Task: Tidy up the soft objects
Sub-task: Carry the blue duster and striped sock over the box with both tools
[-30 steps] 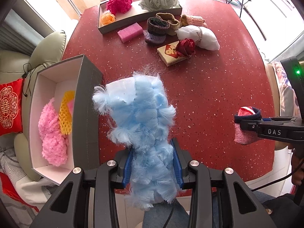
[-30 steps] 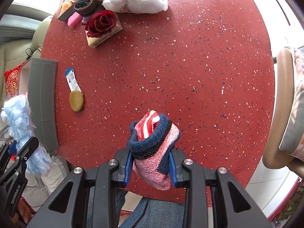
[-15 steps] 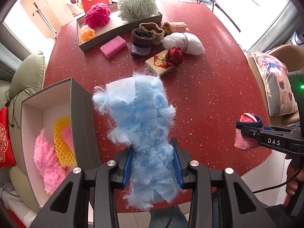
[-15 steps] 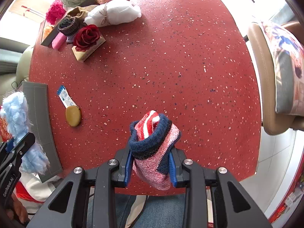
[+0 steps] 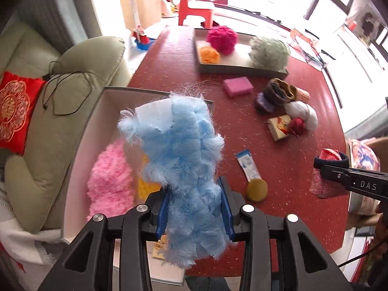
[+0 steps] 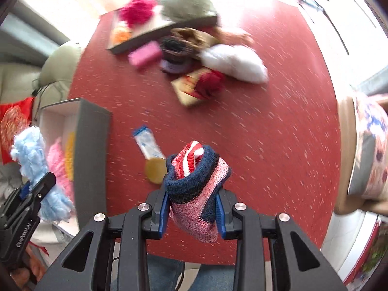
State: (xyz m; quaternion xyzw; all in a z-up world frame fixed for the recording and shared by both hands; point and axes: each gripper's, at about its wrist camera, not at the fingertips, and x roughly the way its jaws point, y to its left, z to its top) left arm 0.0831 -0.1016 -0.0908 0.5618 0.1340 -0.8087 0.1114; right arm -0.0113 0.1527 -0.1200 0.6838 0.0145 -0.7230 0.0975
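Left wrist view: your left tool (image 5: pixel 194 211) grips the blue duster (image 5: pixel 180 160) above the open box (image 5: pixel 80 145), where a pink fluff (image 5: pixel 110 184) already lies. A sponge (image 5: pixel 237 86), socks (image 5: pixel 276 94) and a white bundle (image 5: pixel 302 111) await sorting on the bench (image 5: pixel 278 150).

Right wrist view: your right tool (image 6: pixel 191 214) clamps the knit sock (image 6: pixel 196 181) above the bench's near edge, well apart from the box (image 6: pixel 92 150); it looks next.
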